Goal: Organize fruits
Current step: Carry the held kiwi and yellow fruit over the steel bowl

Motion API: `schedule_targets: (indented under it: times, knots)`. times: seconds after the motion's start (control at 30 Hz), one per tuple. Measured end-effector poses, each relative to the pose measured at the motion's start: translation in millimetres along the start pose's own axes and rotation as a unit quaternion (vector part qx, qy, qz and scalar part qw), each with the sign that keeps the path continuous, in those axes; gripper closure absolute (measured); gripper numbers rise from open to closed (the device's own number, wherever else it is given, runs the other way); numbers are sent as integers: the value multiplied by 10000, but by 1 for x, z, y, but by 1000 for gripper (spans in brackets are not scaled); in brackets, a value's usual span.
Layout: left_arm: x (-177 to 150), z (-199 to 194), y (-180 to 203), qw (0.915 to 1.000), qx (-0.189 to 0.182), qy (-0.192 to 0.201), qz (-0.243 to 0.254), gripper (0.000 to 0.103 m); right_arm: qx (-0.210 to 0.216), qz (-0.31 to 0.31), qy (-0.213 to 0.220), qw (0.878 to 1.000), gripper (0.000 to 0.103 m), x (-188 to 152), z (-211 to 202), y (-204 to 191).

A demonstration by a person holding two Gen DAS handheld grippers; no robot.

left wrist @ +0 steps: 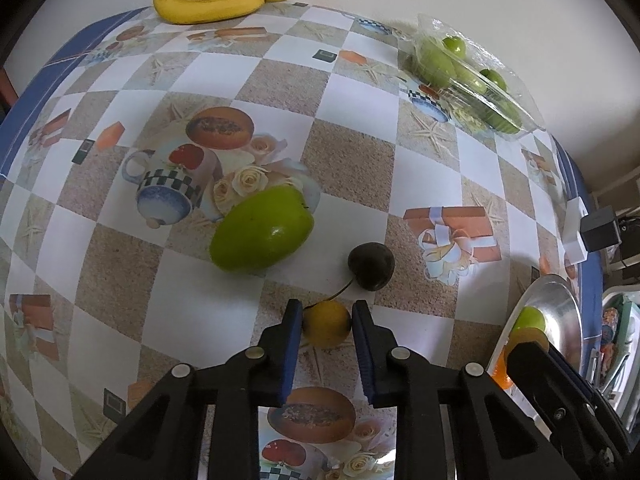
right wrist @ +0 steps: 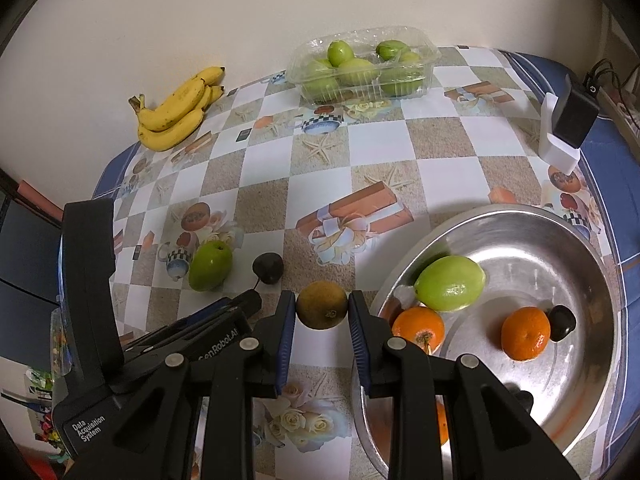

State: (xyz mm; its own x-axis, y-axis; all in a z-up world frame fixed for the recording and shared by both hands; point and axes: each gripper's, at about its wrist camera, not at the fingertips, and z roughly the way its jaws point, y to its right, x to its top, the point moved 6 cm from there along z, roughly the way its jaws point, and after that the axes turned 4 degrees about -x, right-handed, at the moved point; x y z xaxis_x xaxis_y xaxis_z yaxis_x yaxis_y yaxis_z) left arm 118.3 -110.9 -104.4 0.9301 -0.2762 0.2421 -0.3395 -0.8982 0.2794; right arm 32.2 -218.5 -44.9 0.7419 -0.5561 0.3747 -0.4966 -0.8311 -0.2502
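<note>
Brown fruit point(right wrist: 322, 305) sat clamped in the right gripper point(right wrist: 322, 310) just left of the bowl point(right wrist: 520, 216). Farther left of it, the left gripper point(left wrist: 326, 320) pinched a yellow fruit point(left wrist: 326, 322) above the desk point(left wrist: 348, 152).

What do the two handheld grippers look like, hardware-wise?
Both match: matte black plastic bodies with angular linkage arms, silver round pivot pins, and flat blue pads on the fingers. The right wrist view shows the left gripper from the side, with white lettering "GenRobot.AI" and "Data Acquisition System" on its housing. The right gripper shows no lettering. No cables or sleeves visible.
</note>
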Motion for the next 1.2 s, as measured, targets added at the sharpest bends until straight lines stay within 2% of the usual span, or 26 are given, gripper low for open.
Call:
schedule_targets:
  times: [0.57, 0.93, 1.1, 1.2]
  knots:
    - [12, -43, 14, 9987, -75, 507, 68, 76, -19, 129, 87, 9999, 75, 2, -11, 6]
    - [15, -71, 36, 9961, -104, 807, 331, 76, 146, 421, 218, 9988, 75, 3, -29, 21]
    - [9, -80, 49, 9951, -216, 849, 458, 76, 49, 618, 275, 9977, 75, 0, -39, 39]
    - [3, -86, 60, 9937, -162, 898, 656, 76, -32, 689, 273, 9972, 75, -3, -43, 48]
